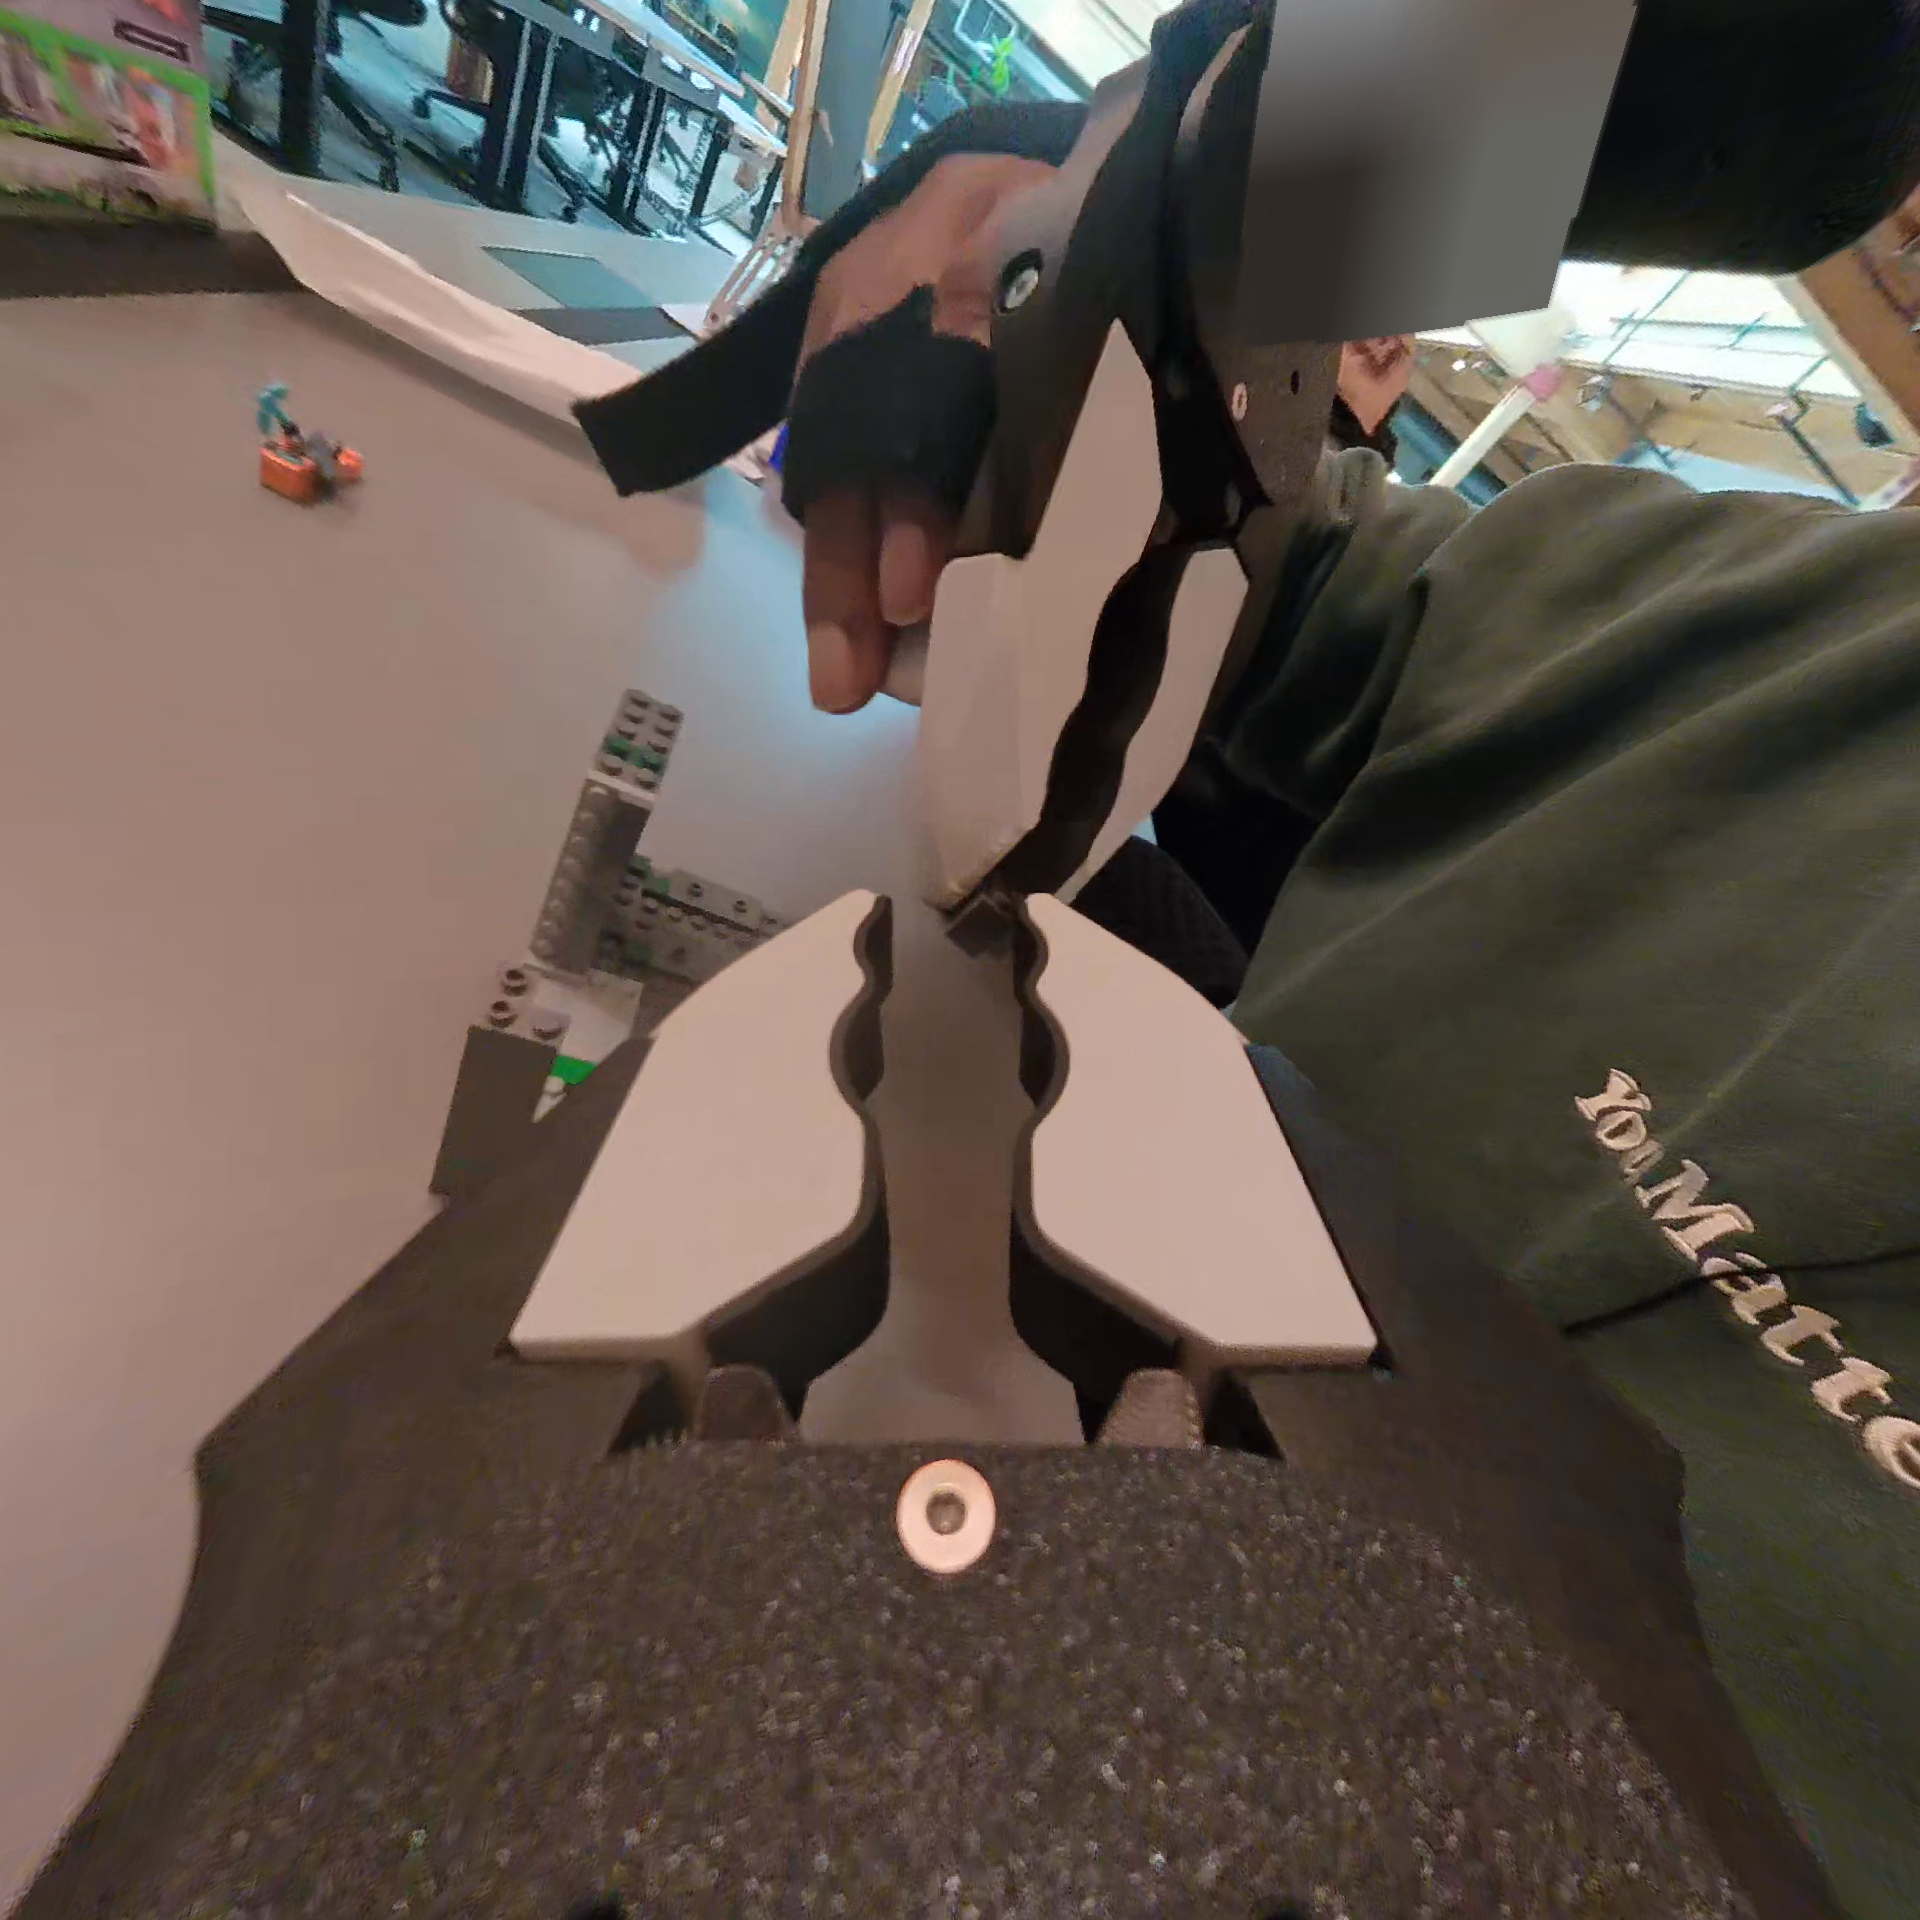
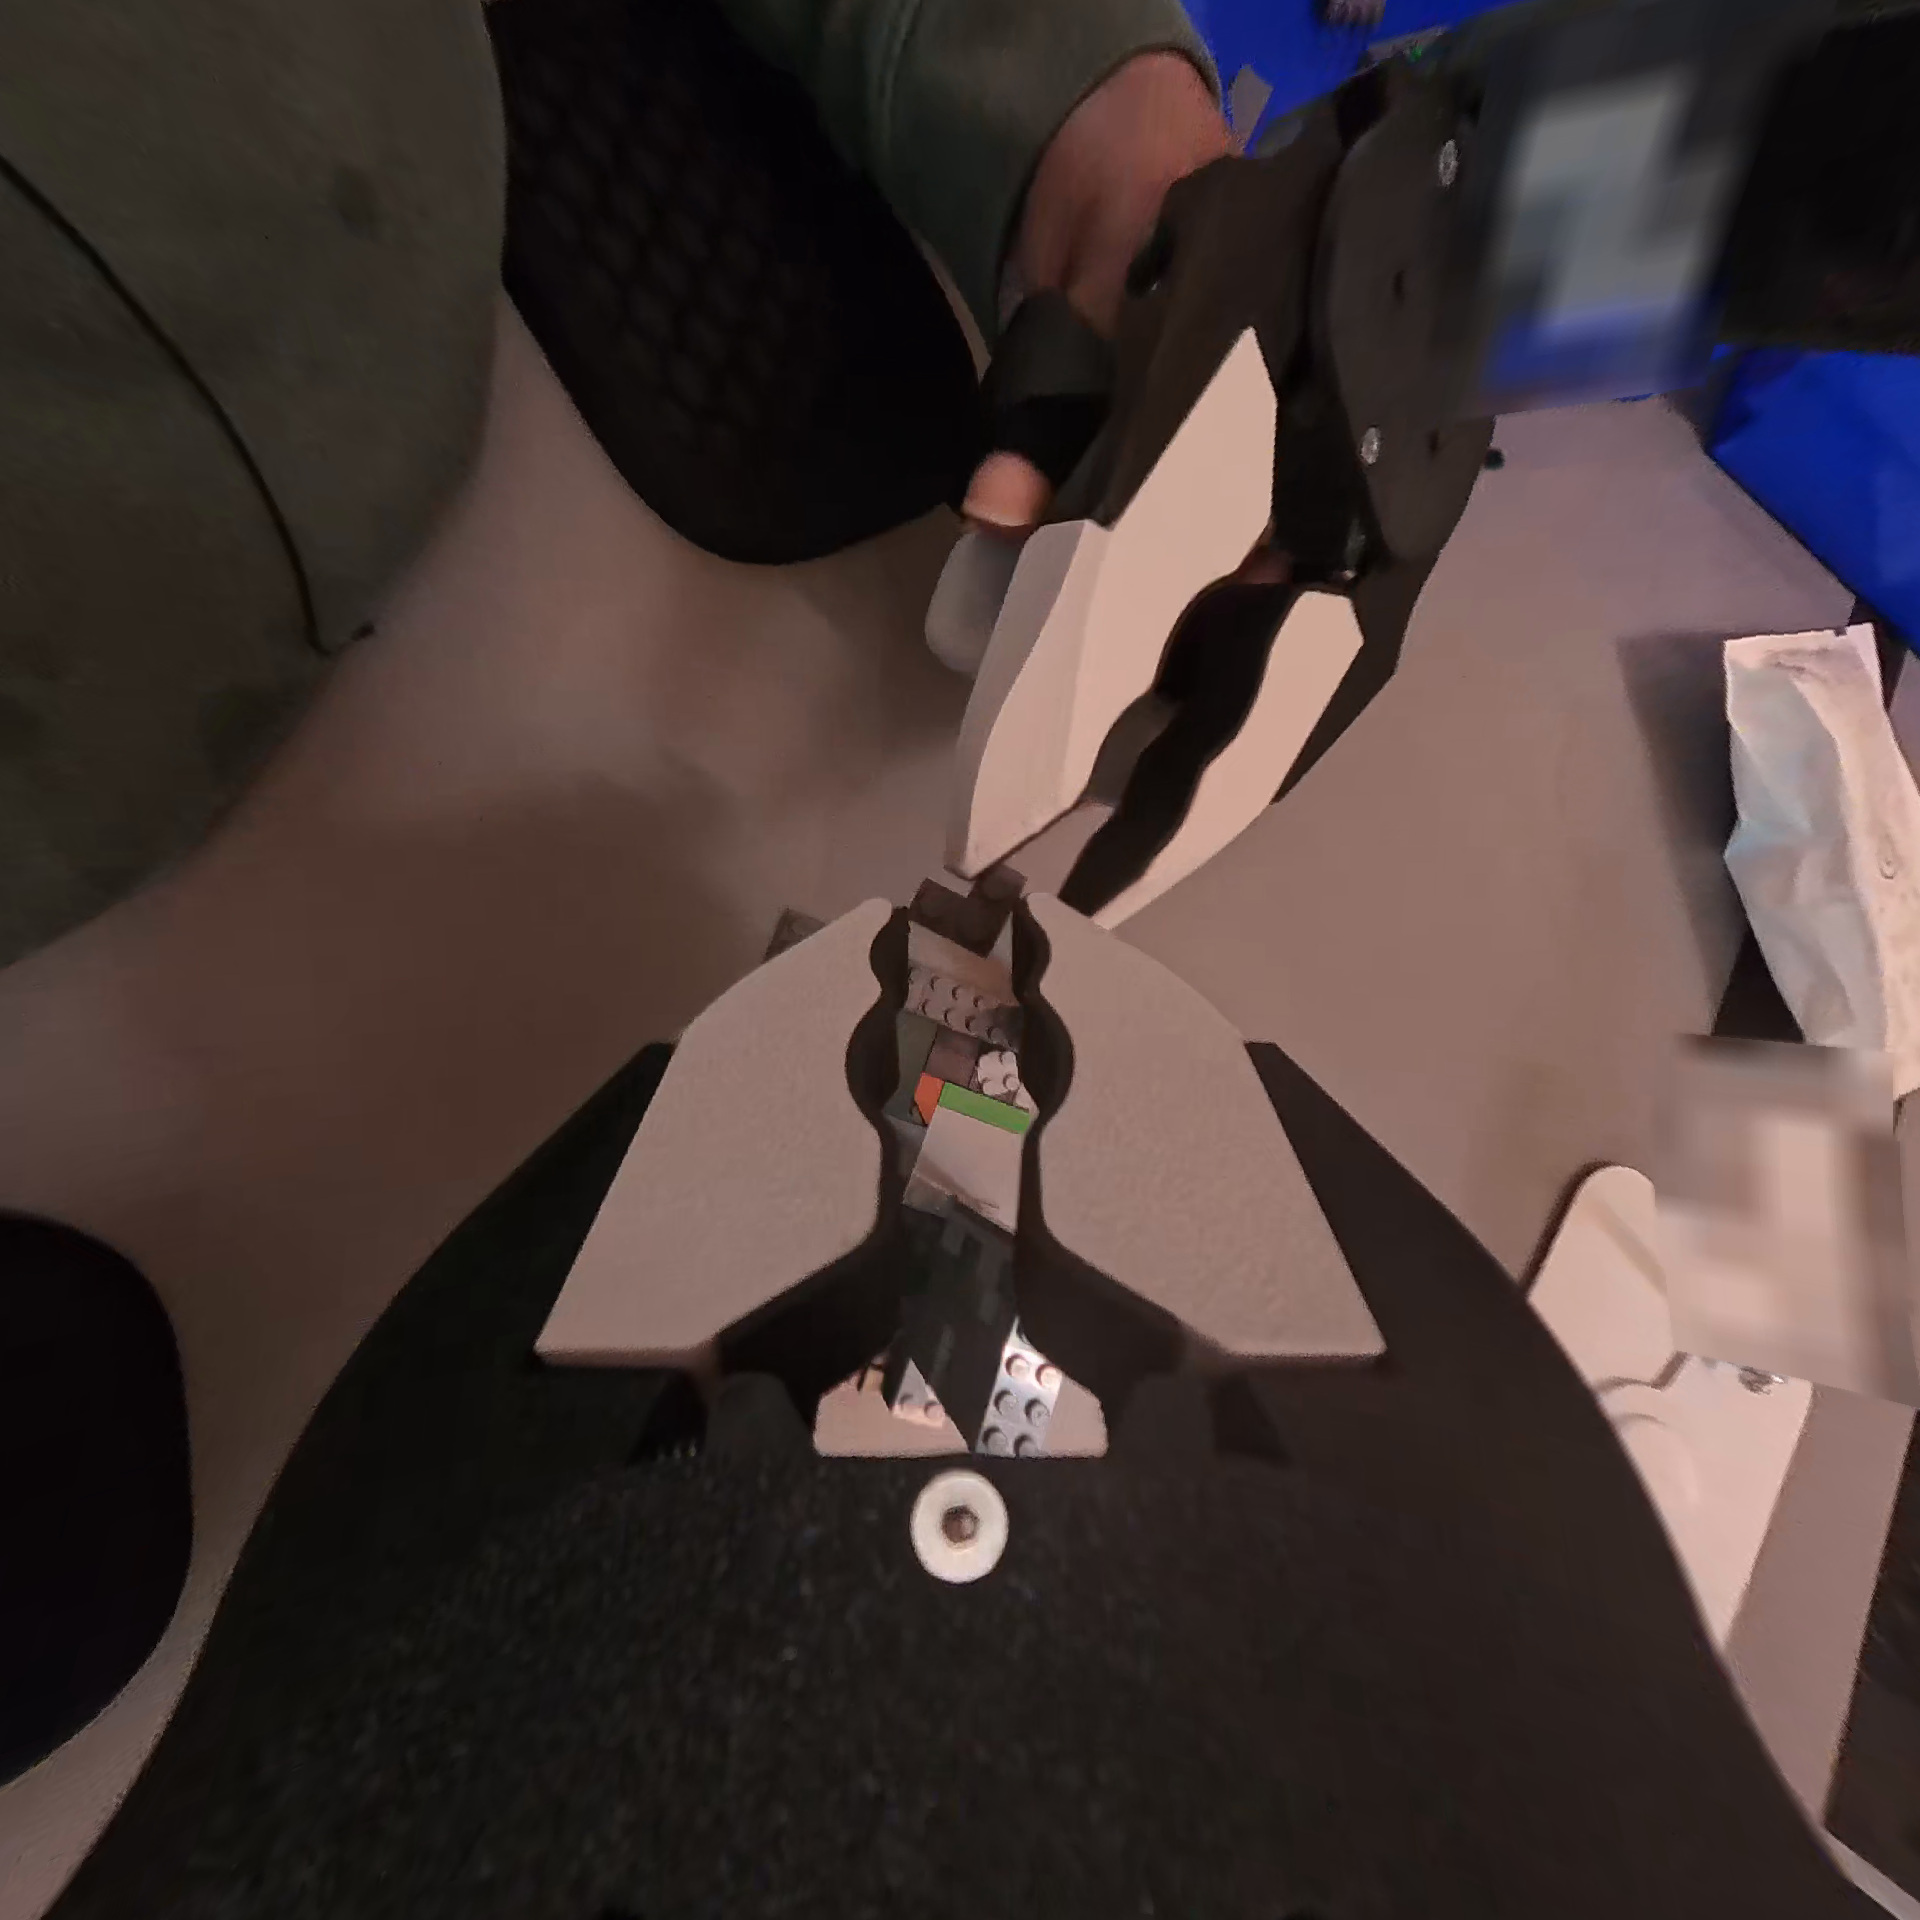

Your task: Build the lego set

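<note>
My right gripper is shut on a small dark brick at its fingertips, held above the grey Lego build, which shows through the gap between its fingers with green and orange parts. In the left wrist view the right gripper comes down from above with the dark brick at its tip. My left gripper has its fingers a little apart, and the brick sits by its right fingertip without filling the gap. The grey build stands on the table to its left. The left gripper meets the brick from above.
A small orange and teal Lego figure lies far left on the grey table. A Lego box and white paper lie at the back. A clear plastic bag lies at the right. The person's green sweatshirt is close. Left and right tips are no more than a few centimetres apart.
</note>
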Demonstrator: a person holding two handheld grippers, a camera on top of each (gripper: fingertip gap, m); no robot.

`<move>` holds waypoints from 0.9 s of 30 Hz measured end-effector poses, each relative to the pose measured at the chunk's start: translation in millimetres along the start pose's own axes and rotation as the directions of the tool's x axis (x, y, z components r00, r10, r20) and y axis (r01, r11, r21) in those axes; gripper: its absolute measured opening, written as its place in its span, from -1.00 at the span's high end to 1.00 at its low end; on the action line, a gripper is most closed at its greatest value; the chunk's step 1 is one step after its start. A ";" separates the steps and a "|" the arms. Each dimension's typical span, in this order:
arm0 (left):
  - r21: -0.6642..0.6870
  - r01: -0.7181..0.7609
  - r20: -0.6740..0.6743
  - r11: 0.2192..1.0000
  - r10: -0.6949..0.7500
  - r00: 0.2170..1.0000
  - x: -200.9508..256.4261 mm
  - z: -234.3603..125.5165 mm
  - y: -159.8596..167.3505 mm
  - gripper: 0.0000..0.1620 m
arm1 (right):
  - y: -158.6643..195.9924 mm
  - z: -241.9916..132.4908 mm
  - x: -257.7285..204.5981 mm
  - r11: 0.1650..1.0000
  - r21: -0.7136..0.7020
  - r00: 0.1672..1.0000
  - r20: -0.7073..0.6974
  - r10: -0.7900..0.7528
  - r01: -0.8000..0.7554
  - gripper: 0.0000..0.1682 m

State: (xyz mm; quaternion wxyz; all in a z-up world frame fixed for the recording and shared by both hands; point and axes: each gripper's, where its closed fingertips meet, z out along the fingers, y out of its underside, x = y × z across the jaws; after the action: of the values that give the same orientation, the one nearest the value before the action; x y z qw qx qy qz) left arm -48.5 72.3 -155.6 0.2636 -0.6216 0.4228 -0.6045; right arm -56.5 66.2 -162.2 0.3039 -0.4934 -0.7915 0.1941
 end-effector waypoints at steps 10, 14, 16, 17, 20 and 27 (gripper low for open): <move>0.071 0.105 0.051 0.992 -0.109 0.993 -9.0 1.3 -7.7 0.86 | 8.6 -3.8 12.3 0.998 -0.046 0.993 -0.114 0.027 -0.033 0.80; 0.220 0.135 0.134 0.966 -0.167 0.977 -21.9 -13.0 -18.2 0.86 | 14.4 -4.1 26.5 0.972 0.016 0.942 -0.244 0.230 -0.233 0.65; 0.288 0.135 0.188 0.948 -0.194 0.963 -28.2 -20.7 -20.5 0.87 | 14.3 1.3 30.0 0.922 0.114 0.870 -0.306 0.387 -0.371 0.63; 0.316 0.137 0.206 0.939 -0.209 0.956 -30.2 -23.5 -21.1 0.86 | 14.4 4.5 31.9 0.888 0.167 0.822 -0.336 0.460 -0.428 0.62; 0.386 0.130 0.257 0.913 -0.242 0.936 -34.0 -29.0 -22.9 0.86 | 12.4 8.0 39.5 0.815 0.304 0.691 -0.433 0.579 -0.493 0.66; 0.426 0.103 0.282 0.899 -0.240 0.929 -27.6 -25.5 -23.7 0.86 | 4.8 2.0 49.9 0.825 0.354 0.626 -0.537 0.565 -0.441 0.87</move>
State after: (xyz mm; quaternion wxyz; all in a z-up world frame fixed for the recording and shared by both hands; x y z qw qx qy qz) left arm -65.9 112.1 -147.1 0.3977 -0.6806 0.1817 -0.5879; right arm -71.0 113.1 -152.1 0.5249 -0.6996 -0.4532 0.1720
